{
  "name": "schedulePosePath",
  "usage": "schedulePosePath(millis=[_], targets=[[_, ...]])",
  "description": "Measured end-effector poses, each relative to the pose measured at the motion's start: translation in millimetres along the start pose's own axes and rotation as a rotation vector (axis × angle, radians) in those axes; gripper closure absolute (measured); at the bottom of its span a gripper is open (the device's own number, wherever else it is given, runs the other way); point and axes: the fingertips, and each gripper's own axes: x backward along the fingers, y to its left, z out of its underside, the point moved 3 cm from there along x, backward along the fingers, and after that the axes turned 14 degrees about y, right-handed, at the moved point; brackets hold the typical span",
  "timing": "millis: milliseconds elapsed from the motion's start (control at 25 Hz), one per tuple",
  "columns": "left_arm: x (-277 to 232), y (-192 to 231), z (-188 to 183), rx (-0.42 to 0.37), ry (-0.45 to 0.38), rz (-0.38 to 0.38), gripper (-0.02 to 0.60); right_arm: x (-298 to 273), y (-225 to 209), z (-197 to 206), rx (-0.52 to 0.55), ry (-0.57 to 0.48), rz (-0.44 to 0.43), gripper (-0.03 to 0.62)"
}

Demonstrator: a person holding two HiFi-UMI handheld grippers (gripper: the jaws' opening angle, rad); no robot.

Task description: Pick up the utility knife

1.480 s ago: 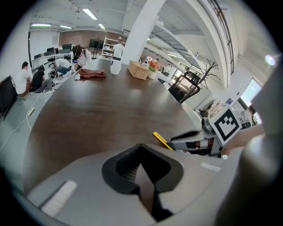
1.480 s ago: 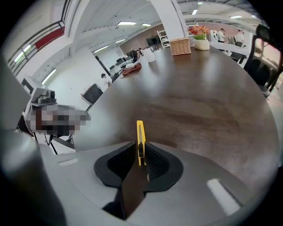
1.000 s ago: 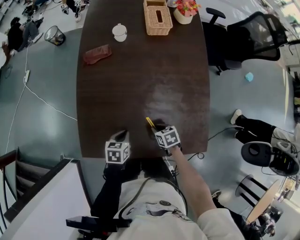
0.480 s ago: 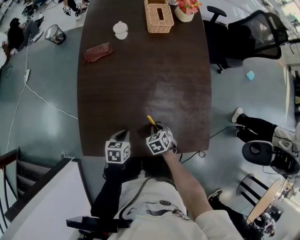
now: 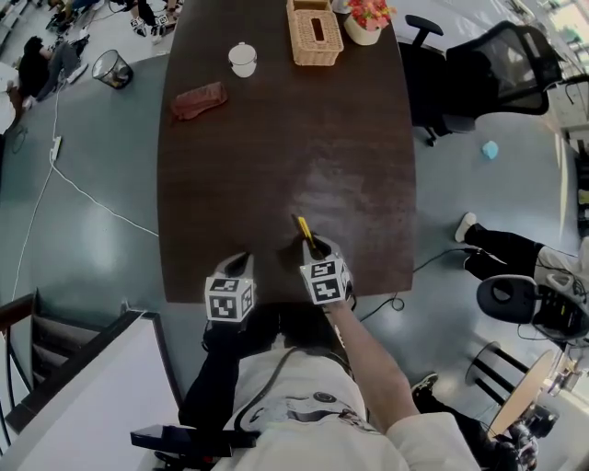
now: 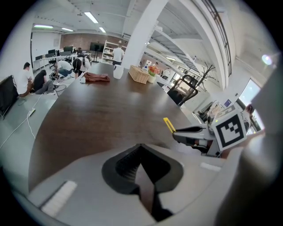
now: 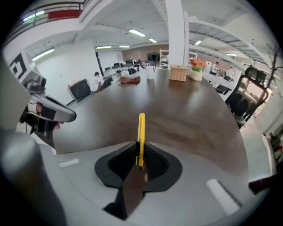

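Observation:
The yellow utility knife (image 5: 304, 230) sticks out forward from my right gripper (image 5: 314, 248), over the near part of the dark wooden table (image 5: 294, 138). In the right gripper view the knife (image 7: 141, 132) stands on edge between the black pads, and the right gripper (image 7: 140, 150) is shut on its rear end. My left gripper (image 5: 237, 267) hovers at the table's near edge, to the left of the right one. Its jaws (image 6: 141, 150) meet with nothing between them. From the left gripper view, the knife's tip (image 6: 168, 124) shows past the right gripper (image 6: 194, 134).
At the far end stand a wicker basket (image 5: 315, 35), a white cup (image 5: 243, 59), a pot of flowers (image 5: 366, 18) and a reddish cloth (image 5: 199, 99). A black office chair (image 5: 497, 74) stands to the right of the table. The table's near edge (image 5: 276, 296) runs just under both grippers.
The right gripper twisted to the left and came back, ending slightly nearer the table edge. The knife stayed in its jaws and now points a little farther right. The left gripper held still.

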Motion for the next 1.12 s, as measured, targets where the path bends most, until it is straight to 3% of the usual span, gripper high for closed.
schedulePosePath(millis=[320, 600, 880, 1120], targets=[[51, -6, -28, -0.083, -0.221, -0.022, 0.583, 105, 18, -41, -0.009, -0.336, 0.063, 0.542], [101, 4, -31, -0.093, -0.347, -0.038, 0.583, 183, 41, -46, -0.058, -0.528, 0.1, 0.542], [143, -9, -4, -0.119, -0.44, -0.075, 0.583, 240, 39, -3, -0.055, -0.607, 0.133, 0.542], [179, -44, 48, -0.092, -0.549, -0.041, 0.583, 277, 57, 68, 0.073, -0.668, 0.176, 0.542]])
